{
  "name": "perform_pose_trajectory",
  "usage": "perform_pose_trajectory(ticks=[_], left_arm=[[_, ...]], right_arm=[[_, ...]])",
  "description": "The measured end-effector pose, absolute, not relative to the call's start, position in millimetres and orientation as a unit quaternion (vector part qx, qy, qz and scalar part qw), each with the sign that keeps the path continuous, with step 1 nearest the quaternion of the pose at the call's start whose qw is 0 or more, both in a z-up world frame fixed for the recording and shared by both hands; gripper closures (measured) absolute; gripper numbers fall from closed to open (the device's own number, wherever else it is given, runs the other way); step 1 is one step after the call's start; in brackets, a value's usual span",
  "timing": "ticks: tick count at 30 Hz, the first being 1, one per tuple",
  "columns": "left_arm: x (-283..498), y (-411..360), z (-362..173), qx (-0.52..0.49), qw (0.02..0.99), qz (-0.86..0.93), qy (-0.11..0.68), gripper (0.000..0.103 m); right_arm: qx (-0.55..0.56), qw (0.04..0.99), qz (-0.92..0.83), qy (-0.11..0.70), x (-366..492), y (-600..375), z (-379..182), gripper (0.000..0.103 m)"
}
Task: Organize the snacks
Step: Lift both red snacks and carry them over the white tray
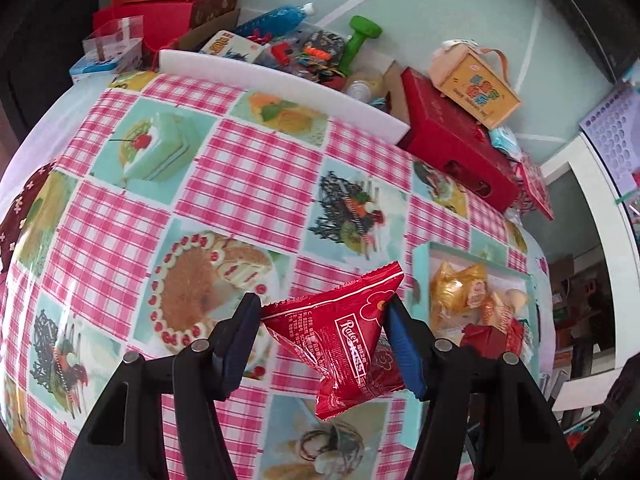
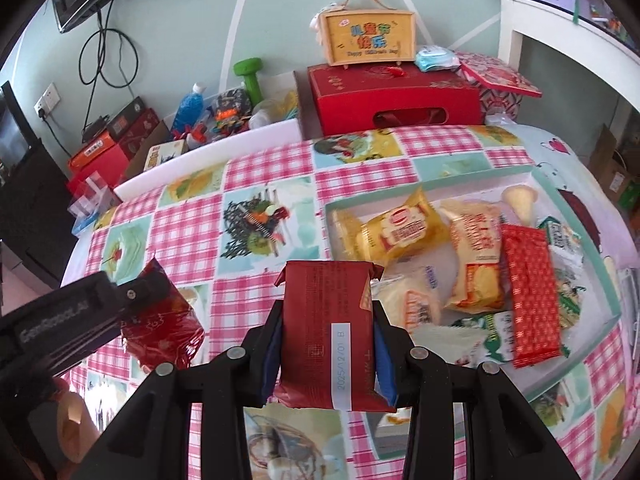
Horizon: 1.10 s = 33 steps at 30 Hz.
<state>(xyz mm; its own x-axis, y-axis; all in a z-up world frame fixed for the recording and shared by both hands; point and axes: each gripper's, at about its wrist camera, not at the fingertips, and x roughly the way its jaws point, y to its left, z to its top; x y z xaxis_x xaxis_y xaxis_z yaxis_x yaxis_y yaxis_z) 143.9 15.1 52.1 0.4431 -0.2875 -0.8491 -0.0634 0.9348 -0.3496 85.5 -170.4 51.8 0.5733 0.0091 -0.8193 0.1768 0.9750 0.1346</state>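
My left gripper (image 1: 324, 316) is shut on a crinkled red snack pouch (image 1: 340, 336) and holds it above the checked tablecloth, left of the tray. It also shows in the right wrist view (image 2: 132, 292) with the red pouch (image 2: 168, 324). My right gripper (image 2: 326, 320) is shut on a dark red snack packet (image 2: 324, 328) with a white date label, held above the cloth at the tray's near left edge. The shallow teal-rimmed tray (image 2: 576, 216) holds several snacks: yellow packets (image 2: 400, 232), a long red bar (image 2: 530, 292) and green-white packets. The tray (image 1: 420, 260) also shows in the left wrist view.
A white foam strip (image 1: 280, 80) edges the table's far side. Behind it stand a red gift box (image 2: 394, 98), a yellow wooden case (image 2: 370, 40), a green dumbbell (image 2: 250, 74), a blue bottle (image 2: 188, 108) and stacked boxes (image 2: 112, 140). A white shelf (image 2: 516, 20) stands at the right.
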Motion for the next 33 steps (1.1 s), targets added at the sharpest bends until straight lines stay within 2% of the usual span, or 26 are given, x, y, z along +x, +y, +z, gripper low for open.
perform_pose_trajectory(ticks=[18,33], left_arm=[[120.5,-89.1,66.5,-0.076,0.837,-0.177,0.512,0.039],[117.9,-129.5,66.2,-0.057,0.840,-0.201,0.501,0.039]], right_arm=[[0.164,0.858,-0.194,0.446,68.4,-297.4,54.2,0.061],[0.222,0.837,-0.248,0.434,47.3,-360.1,51.4,0.061]])
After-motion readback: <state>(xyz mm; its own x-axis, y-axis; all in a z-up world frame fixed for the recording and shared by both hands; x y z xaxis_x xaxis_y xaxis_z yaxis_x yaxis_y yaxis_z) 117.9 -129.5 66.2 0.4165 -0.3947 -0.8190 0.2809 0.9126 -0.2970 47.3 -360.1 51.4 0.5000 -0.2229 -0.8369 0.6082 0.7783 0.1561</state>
